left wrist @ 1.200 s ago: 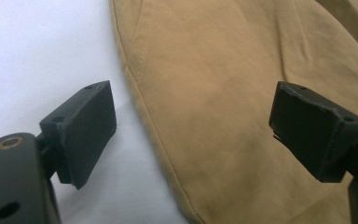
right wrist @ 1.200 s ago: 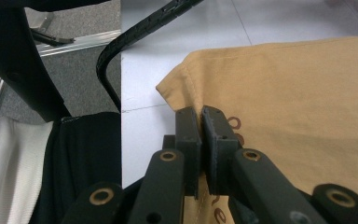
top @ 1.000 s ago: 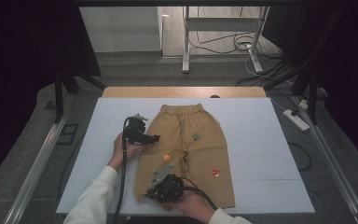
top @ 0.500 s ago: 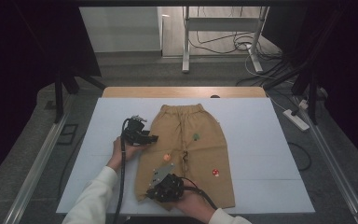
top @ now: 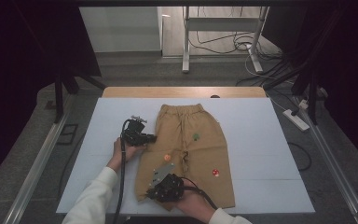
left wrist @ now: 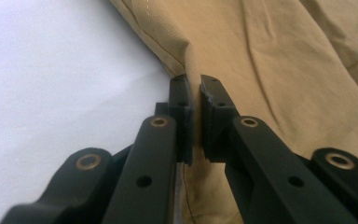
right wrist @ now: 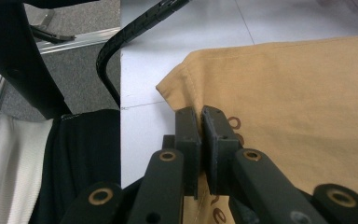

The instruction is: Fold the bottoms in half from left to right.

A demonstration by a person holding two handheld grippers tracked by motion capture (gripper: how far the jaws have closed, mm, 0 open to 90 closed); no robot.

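Note:
Tan trousers [top: 200,149] with small coloured patches lie flat on the white table [top: 261,140], waistband at the far end. My left gripper [top: 152,138] is at the left outer seam of the trousers [left wrist: 270,56]. Its jaws have just been closing, and the left gripper [left wrist: 195,88] is now shut on a pinched fold of that seam. At the near left hem, my right gripper [top: 149,194] points left. In the right gripper view, the right gripper [right wrist: 200,115] is shut on the hem's edge, close to the corner of the trousers [right wrist: 298,93].
A black cable [right wrist: 121,37] arcs over the table's near left corner, beside a white sleeve [right wrist: 4,172]. A power strip [top: 296,120] lies on the floor to the right. Metal rails [top: 32,172] run along both sides of the table.
The left gripper's jaws have closed onto the side seam of the trousers. Both hands have stayed where they were, and the trousers have not shifted.

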